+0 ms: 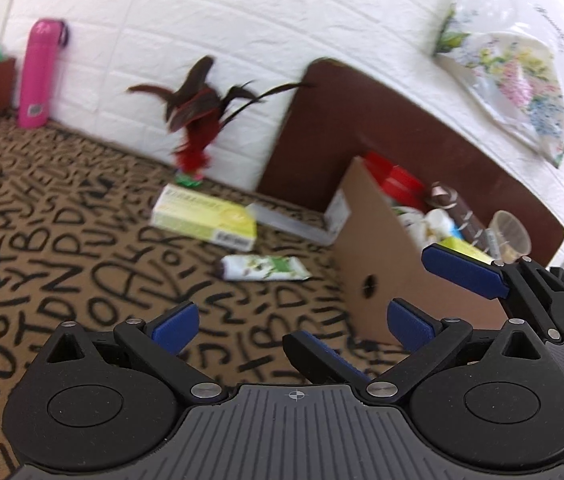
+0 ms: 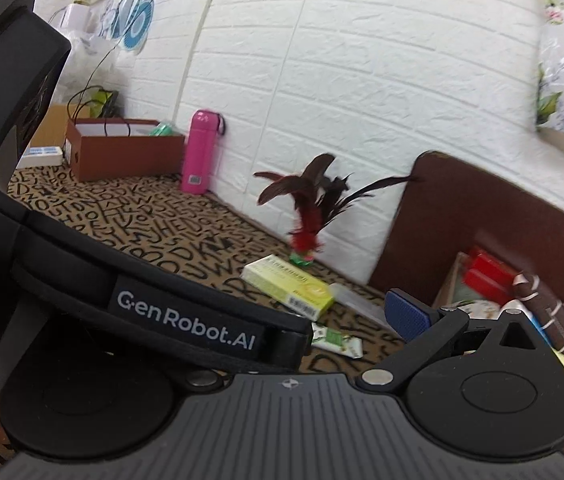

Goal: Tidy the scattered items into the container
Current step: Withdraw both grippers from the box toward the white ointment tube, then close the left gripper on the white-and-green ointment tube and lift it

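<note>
A cardboard box (image 1: 378, 264) holding several items stands on the right; it also shows in the right wrist view (image 2: 448, 284). On the lettered tablecloth lie a yellow-green carton (image 1: 206, 216) (image 2: 288, 290), a white-green snack bar (image 1: 264, 269) (image 2: 338, 342), a clear flat case (image 1: 290, 222) (image 2: 356, 300) and a red feather shuttlecock (image 1: 194, 120) (image 2: 306, 216) by the wall. My left gripper (image 1: 292, 320) is open and empty, low over the cloth short of the bar. My right gripper (image 1: 398, 300) is open and empty beside the box; in its own view only its right finger (image 2: 406, 314) shows, the left gripper's body hiding the other.
A pink flask (image 1: 38, 72) (image 2: 200, 152) stands against the white brick wall. A brown shoebox (image 2: 122, 148) sits at the far left. A dark brown board (image 1: 382, 152) leans behind the cardboard box. A floral plastic bag (image 1: 522, 68) hangs upper right.
</note>
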{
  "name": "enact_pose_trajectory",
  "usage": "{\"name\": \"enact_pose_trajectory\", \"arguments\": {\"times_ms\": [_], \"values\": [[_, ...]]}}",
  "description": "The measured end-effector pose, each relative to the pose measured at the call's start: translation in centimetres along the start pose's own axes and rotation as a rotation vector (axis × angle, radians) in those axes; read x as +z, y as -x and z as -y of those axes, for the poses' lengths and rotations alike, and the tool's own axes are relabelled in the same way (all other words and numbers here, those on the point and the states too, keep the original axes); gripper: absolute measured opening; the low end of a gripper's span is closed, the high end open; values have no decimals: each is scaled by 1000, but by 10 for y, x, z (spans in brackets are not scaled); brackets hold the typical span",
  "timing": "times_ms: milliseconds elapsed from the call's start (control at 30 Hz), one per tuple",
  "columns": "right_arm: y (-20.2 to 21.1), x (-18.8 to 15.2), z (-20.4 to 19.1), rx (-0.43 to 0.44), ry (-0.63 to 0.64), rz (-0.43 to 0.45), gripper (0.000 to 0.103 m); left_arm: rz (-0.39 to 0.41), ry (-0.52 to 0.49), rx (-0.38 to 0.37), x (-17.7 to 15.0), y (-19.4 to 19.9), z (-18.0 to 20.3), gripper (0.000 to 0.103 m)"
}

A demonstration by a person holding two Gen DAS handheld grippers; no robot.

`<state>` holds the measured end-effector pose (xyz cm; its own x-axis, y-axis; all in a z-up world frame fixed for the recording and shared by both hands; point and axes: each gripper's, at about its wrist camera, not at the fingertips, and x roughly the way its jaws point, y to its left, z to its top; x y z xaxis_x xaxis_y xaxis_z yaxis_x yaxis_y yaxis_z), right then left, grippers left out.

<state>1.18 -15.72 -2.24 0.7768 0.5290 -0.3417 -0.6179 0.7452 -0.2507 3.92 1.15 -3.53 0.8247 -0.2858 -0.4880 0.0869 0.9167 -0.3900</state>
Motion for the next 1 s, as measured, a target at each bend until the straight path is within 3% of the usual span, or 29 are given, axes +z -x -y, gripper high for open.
{"name": "enact_pose_trajectory", "arguments": {"times_ms": [333,700,833,1000], "values": [[-54,-20,-8,-20,-43,-155,102,-48,89,19,10,-37,-52,103],[-117,-38,-2,-46,-108,-312,99,-114,-31,-65,42,-100,-62,94],[-133,-38,1,-45,-124,-330,95,-132,-75,-102,49,-119,-64,94],[-148,-38,6,-73,-146,-322,92,-175,-104,-150,57,-141,-63,84]]}}
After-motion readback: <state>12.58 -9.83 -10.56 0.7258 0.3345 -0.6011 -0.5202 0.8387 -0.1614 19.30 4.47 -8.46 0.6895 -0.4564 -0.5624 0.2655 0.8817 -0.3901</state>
